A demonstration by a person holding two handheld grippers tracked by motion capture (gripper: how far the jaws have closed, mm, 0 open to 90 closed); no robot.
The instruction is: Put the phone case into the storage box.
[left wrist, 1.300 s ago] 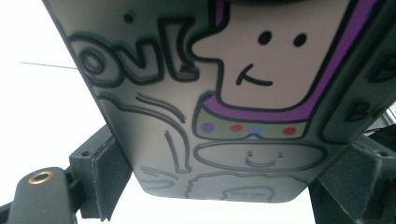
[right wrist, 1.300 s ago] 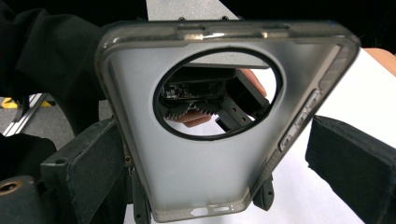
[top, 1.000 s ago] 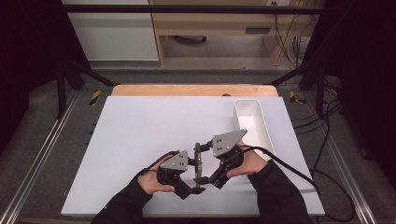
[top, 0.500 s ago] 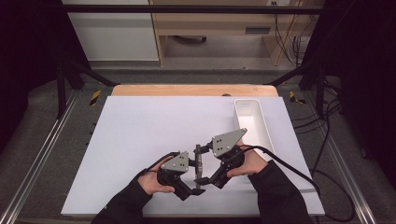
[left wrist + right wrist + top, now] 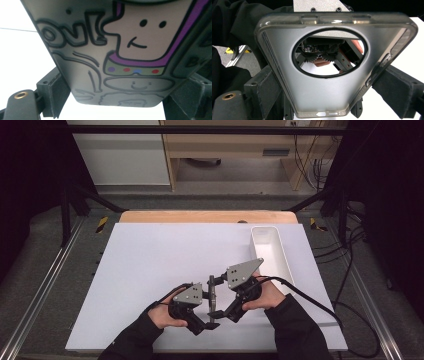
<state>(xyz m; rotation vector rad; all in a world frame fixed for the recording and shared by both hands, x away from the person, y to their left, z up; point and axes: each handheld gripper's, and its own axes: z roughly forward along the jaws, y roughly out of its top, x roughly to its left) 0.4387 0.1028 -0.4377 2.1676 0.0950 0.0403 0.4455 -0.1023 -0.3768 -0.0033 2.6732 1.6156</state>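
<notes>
At the near edge of the white desk (image 5: 150, 270), the left tongs (image 5: 204, 320) and right tongs (image 5: 220, 312) both pinch a phone case (image 5: 212, 295) held on edge between them, each gripping its sides, left of a white tray (image 5: 280, 265).

The phone case (image 5: 337, 75) looks like frosted, semi-clear plastic, smooth with glossy rims, its printed back (image 5: 120, 57) a satin grey. The tray (image 5: 270, 252) is smooth white plastic on a matt white table (image 5: 150, 270) edged in pale wood.
</notes>
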